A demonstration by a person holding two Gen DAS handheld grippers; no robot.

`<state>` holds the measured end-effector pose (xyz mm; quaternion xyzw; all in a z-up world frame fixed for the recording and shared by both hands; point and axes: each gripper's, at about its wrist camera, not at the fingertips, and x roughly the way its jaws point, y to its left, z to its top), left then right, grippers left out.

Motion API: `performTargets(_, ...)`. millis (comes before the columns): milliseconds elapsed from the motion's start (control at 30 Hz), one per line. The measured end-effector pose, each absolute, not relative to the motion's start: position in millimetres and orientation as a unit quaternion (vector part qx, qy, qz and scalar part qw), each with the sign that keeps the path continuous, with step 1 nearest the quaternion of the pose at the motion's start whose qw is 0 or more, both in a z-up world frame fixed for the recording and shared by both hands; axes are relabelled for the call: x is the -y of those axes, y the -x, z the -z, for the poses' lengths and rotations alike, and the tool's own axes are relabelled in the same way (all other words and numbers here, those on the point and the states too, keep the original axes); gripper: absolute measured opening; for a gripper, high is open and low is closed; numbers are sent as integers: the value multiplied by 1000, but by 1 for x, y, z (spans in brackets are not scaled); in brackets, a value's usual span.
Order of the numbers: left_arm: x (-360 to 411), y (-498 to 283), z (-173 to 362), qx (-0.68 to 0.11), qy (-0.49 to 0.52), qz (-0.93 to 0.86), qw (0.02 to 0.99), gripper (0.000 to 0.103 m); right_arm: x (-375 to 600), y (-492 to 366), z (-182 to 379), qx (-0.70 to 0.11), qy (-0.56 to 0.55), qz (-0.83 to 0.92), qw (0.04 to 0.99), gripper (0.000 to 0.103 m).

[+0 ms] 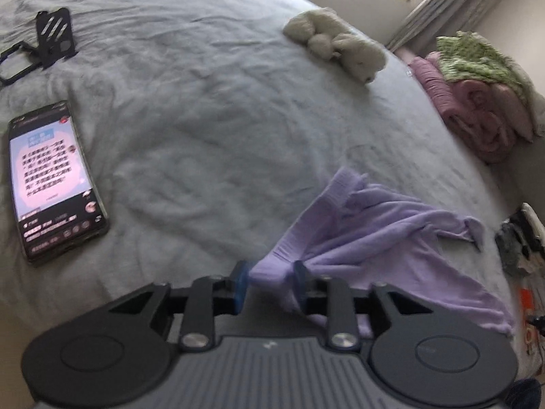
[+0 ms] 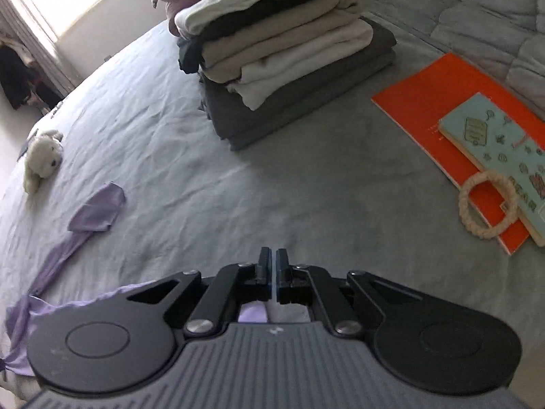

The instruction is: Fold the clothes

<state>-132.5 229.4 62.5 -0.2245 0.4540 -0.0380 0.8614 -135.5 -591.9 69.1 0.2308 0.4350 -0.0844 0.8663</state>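
stack [image 2: 279, 51] already folded at far side of bed [image 2: 306, 187]. lilac top [image 1: 368, 238] left crumpled near edge; left gripper [image 1: 270, 283] parted around its hem, right gripper [image 2: 273, 269] clenched, empty.

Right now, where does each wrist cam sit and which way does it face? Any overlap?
Left wrist: on the left gripper, angled down at the bed sheet; sees phone, lilac garment between its parted fingers. Own body: gripper only.
Right wrist: on the right gripper, jaws shut, angled down toward the folded clothes stack and orange book. Own body: gripper only.
Shared: the bed sheet, lilac garment, white plush toy.
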Motion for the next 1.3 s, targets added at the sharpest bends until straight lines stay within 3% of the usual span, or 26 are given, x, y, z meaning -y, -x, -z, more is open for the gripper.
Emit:
performTargets(133, -236, 127, -78, -429, 244, 26, 869, 56, 577, 123, -65, -437, -221, 49, 871, 12)
performTargets(300, -220, 78, -94, -411, 266, 41, 871, 74, 532, 81, -69, -431, -200, 0, 880, 14)
performTargets(533, -167, -3, -60, -459, 273, 62, 843, 75, 449, 0, -73, -435, -214, -68, 872, 15)
performTargets(600, -156, -12, -48, -472, 264, 59, 839, 75, 428, -17, -75, -437, -200, -76, 874, 34)
performTargets(667, -145, -16, -40, -482, 245, 58, 839, 74, 407, -35, -76, -438, -187, -85, 875, 46)
performTargets(733, -136, -16, -40, -480, 226, 61, 846, 74, 392, -46, -71, -437, -170, -82, 880, 46)
performTargets(767, -133, -15, -40, -477, 220, 65, 848, 71, 385, -51, -66, -439, -160, -81, 881, 46)
performTargets(833, -128, -13, -40, -476, 209, 65, 852, 54, 377, -58, -52, -451, -144, -68, 878, 46)
performTargets(867, -125, -13, -40, -475, 198, 60, 855, 37, 375, -60, -43, -461, -137, -57, 875, 46)
performTargets(900, -122, -14, -40, -475, 190, 60, 857, 27, 373, -62, -38, -463, -130, -52, 875, 42)
performTargets(933, -120, -16, -40, -475, 186, 64, 858, 26, 371, -65, -34, -465, -123, -46, 876, 38)
performTargets(1000, -119, -18, -41, -473, 187, 70, 858, 11, 374, -66, -31, -452, -135, -53, 880, 5)
performTargets(1067, -123, -18, -47, -461, 198, 67, 863, 1, 375, -62, -37, -436, -134, -49, 889, 3)
performTargets(1300, -159, -14, -69, -400, 235, 18, 886, 0, 414, -16, -105, -300, -158, 14, 941, 2)
